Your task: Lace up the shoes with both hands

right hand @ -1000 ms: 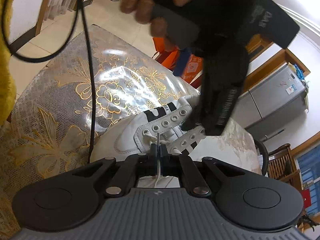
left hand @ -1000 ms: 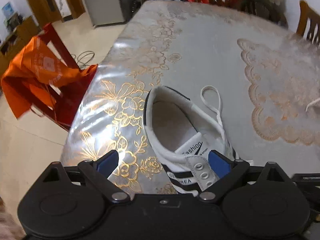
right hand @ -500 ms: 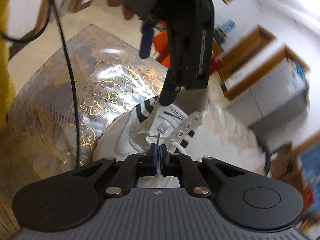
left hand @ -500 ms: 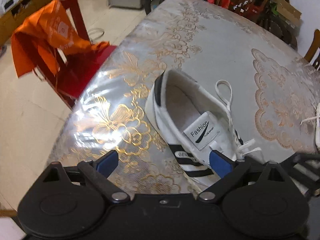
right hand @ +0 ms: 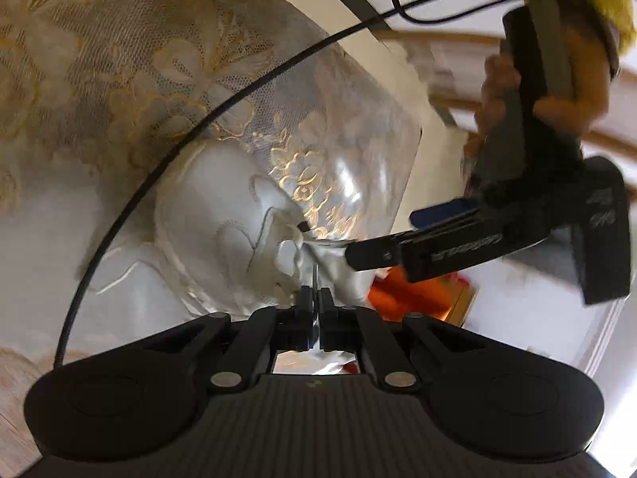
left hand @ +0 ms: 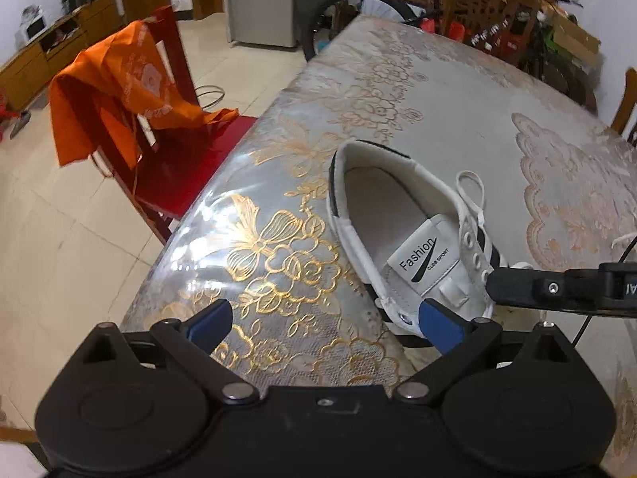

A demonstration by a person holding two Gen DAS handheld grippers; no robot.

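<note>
A white shoe [left hand: 382,215] with black stripes and a "Fashion" tongue label lies on the table, heel pointing away in the left wrist view. My left gripper [left hand: 324,320] is open, one blue pad over the table, the other by the shoe's near eyelets. A white lace [left hand: 469,191] loops beside the far side of the shoe. My right gripper [left hand: 493,283] reaches in from the right at the eyelet row. In the right wrist view, the right gripper [right hand: 315,292] is shut on a thin white lace [right hand: 315,275] just above the blurred shoe [right hand: 223,239]. The left gripper [right hand: 382,235] hangs open at the right.
The table [left hand: 418,91] has a glossy gold-flowered lace cover; its edge runs close to the shoe's left. A red chair with orange cloth [left hand: 119,91] stands beside it. A black cable [right hand: 223,103] arcs over the table. A hand with a yellow sleeve [right hand: 557,91] holds the left gripper.
The right wrist view has swung round and blurred, with the lace still pinched. The left gripper has drawn back and turned, staying open; the right gripper's fingers now show beside the eyelets.
</note>
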